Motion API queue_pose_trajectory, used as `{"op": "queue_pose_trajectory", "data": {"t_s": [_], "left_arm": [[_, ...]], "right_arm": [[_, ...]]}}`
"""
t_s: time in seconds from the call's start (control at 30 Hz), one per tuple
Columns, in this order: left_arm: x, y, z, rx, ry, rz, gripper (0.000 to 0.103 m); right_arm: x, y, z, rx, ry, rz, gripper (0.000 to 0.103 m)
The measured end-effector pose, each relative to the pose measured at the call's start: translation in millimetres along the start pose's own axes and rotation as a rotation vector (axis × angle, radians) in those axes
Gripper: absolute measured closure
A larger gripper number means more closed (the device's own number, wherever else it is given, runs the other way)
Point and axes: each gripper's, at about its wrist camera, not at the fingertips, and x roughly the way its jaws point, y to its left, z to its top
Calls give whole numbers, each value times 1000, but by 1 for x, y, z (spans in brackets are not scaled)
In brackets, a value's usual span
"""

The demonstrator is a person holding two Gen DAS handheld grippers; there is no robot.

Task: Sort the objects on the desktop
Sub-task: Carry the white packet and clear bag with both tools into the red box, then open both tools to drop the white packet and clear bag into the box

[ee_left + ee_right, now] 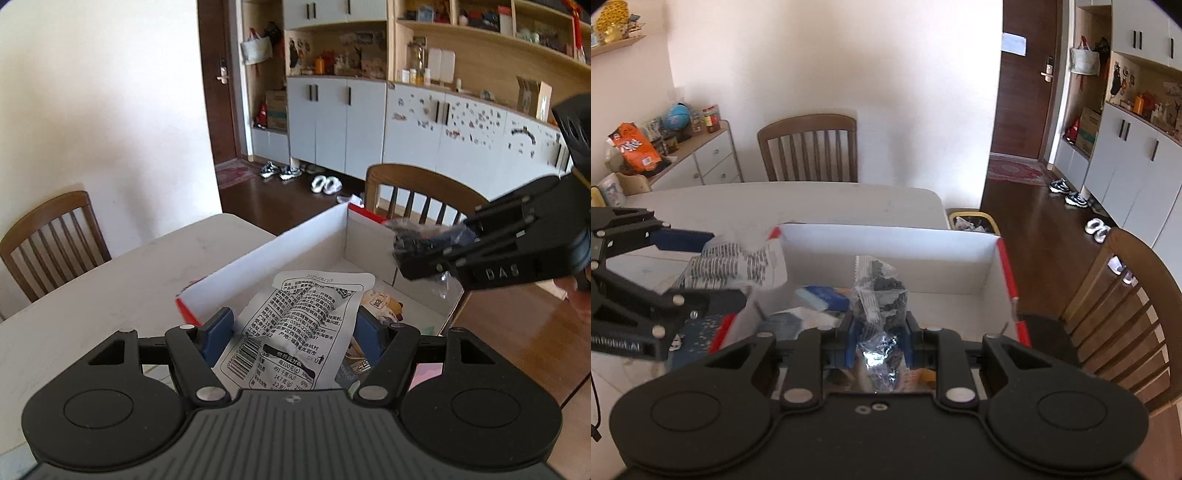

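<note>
Blue pads of the left gripper [291, 332] press on a white snack packet [295, 328] with black print, holding it over the near end of the white cardboard box [295, 240]. The right gripper [879, 339] stands narrow, its jaws clamped on a crinkled clear wrapper [881, 295] with dark contents, above the same box on the table [92, 280].

Left gripper [291, 336]: black ribbed housing, two round caps, silver pivot screws, blue finger pads [218, 332]. Right gripper [877, 341]: matching black body, blue pads, raised lettering "DAS" on side.
</note>
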Motion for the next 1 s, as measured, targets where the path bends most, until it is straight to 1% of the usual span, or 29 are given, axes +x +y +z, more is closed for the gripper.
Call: {"op": "queue_pose_trajectory", "data": {"t_s": [0.17,0.43,0.53,0.63,0.8,0.9,1.0], "left_arm": [[24,-5,5,33,30,6,34],[60,-9,17,73,67,22,34],[73,-11,21,72,95,21,34],[87,-14,25,92,123,26,34],[104,-18,28,144,157,36,34],[116,-18,29,186,189,38,34],[129,-18,31,202,225,37,34]], "right_arm": [[16,-13,3,0,20,-14,80],[44,-22,9,-19,42,-38,80],[55,-21,7,-42,56,-44,80],[66,-24,7,-57,69,-57,80],[81,-26,8,-83,97,-63,80],[92,-29,10,-99,118,-71,80],[104,-31,11,-113,142,-82,80]]}}
